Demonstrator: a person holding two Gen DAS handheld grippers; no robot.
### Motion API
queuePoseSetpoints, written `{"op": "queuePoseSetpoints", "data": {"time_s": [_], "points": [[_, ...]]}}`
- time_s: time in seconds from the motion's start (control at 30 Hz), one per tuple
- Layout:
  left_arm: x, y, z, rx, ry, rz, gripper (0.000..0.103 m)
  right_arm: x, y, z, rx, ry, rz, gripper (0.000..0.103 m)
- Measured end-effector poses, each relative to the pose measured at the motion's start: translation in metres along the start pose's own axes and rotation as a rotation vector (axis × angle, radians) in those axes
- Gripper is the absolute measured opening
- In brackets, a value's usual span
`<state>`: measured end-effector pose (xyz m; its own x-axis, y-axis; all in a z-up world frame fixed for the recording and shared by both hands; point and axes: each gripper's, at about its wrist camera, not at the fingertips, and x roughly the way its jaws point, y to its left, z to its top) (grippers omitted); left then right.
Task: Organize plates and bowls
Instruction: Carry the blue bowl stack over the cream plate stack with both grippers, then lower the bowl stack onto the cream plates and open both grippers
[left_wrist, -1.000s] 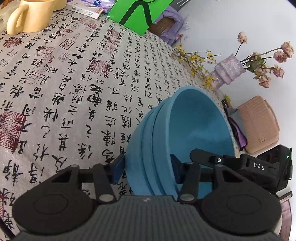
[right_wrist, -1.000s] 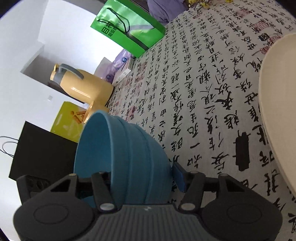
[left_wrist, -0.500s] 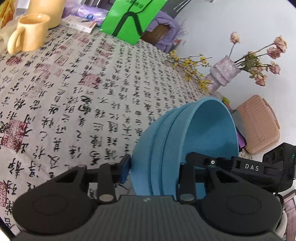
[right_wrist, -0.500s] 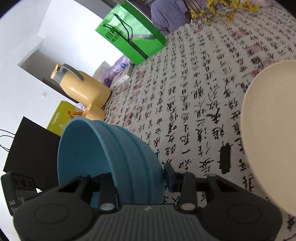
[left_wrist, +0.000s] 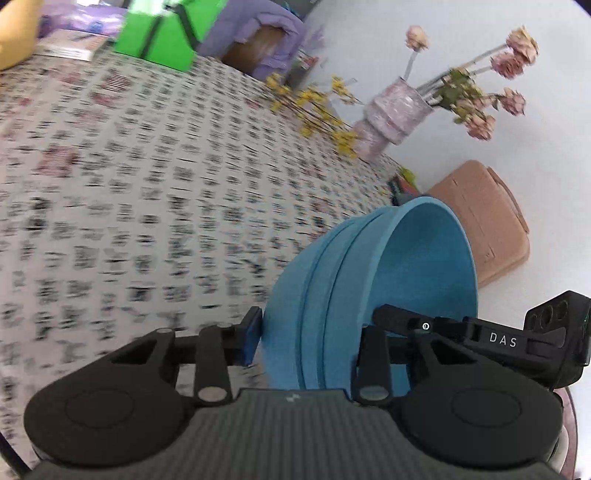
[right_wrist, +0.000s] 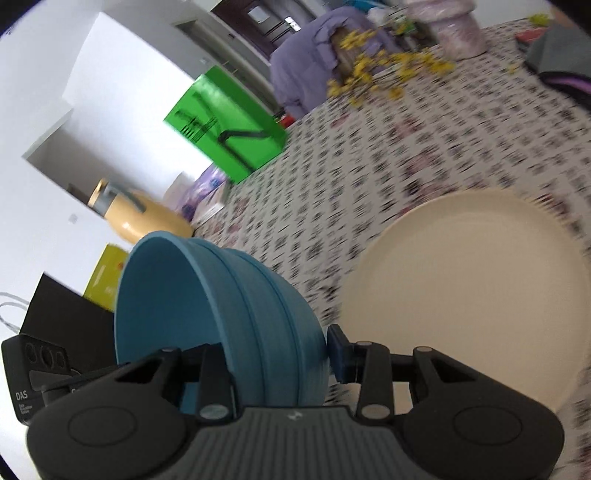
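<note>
Bowls (left_wrist: 369, 295), patterned tablecloth (left_wrist: 147, 184), white wall (right_wrist: 122, 122)

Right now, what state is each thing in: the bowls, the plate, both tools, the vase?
blue bowls: nested stack, lifted off the table, tilted on its side.
left tool: shut on the stack's wall.
right tool: shut on the opposite wall.
cream plate: flat on the tablecloth, nothing on it.
vase: upright, holding dried flowers.
</note>
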<state>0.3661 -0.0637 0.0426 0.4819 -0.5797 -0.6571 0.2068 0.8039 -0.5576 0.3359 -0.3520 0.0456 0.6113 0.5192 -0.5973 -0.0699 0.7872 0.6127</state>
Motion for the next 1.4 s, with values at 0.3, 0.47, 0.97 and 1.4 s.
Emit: {"op": "queuePoseSetpoints", "data": {"time_s": [0.3,0.47,0.97,1.4], "points": [[0.080,-0.044,0.012,-0.016,0.128,-0.055,0.036,-0.025,-0.064,0.040,0.054,0.014,-0.106,0.035],[0.103,-0.051,0.014,-0.031,0.173,-0.056,0.036,-0.024,-0.087,0.052,0.080,0.045,-0.131,0.035],[0.124,-0.058,0.015,-0.052,0.173,-0.050,0.041,-0.021,-0.108,0.062,0.092,0.064,-0.147,0.037],[0.066,-0.060,0.015,0.020,0.045,0.011,0.075,-0.058,-0.082,0.059,0.006,-0.044,-0.217,0.064]]}}
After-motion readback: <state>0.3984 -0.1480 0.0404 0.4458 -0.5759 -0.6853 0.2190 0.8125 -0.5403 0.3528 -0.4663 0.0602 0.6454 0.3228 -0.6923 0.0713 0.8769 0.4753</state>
